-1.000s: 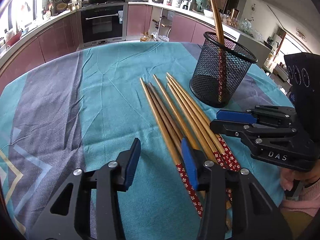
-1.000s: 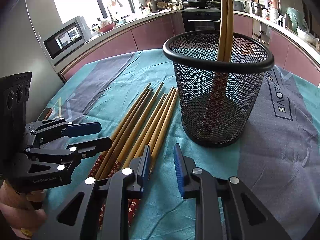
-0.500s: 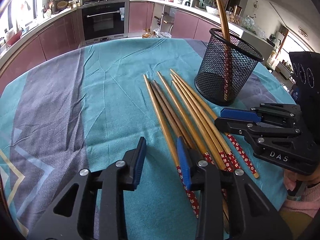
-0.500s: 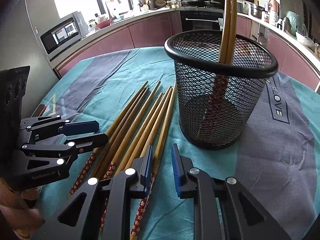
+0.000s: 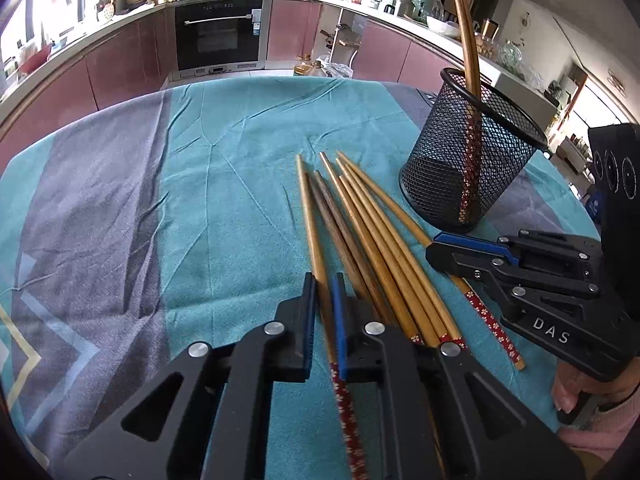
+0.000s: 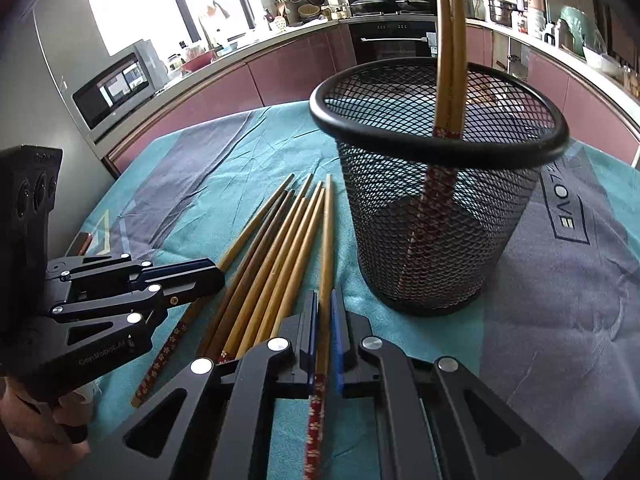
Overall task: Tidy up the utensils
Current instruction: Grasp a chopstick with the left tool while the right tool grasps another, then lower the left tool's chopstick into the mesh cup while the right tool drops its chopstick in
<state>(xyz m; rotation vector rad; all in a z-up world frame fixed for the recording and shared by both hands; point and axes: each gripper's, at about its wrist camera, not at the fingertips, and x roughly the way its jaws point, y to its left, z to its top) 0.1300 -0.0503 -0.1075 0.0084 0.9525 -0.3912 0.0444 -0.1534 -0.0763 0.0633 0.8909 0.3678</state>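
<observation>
Left wrist view: left tongs (image 5: 324, 292) just closed, clenched on leftmost chopstick (image 5: 310, 208) of the chopstick bundle (image 5: 372, 240) lying on the teal-clothed bench (image 5: 224, 184). Right of the bundle, mesh cup (image 5: 472, 168) upright, holding two chopsticks (image 5: 466, 40). Right wrist view: right tongs (image 6: 324, 312) likewise just closed, gripping rightmost chopstick (image 6: 327, 240), just beside the cup.

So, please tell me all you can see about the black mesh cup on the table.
The black mesh cup is a round wire holder with a thick smooth rim, narrowing toward its base. It stands upright on the teal cloth, to the right of the loose chopsticks. Two chopsticks lean inside it, patterned red ends down. Neither gripper touches it.
</observation>
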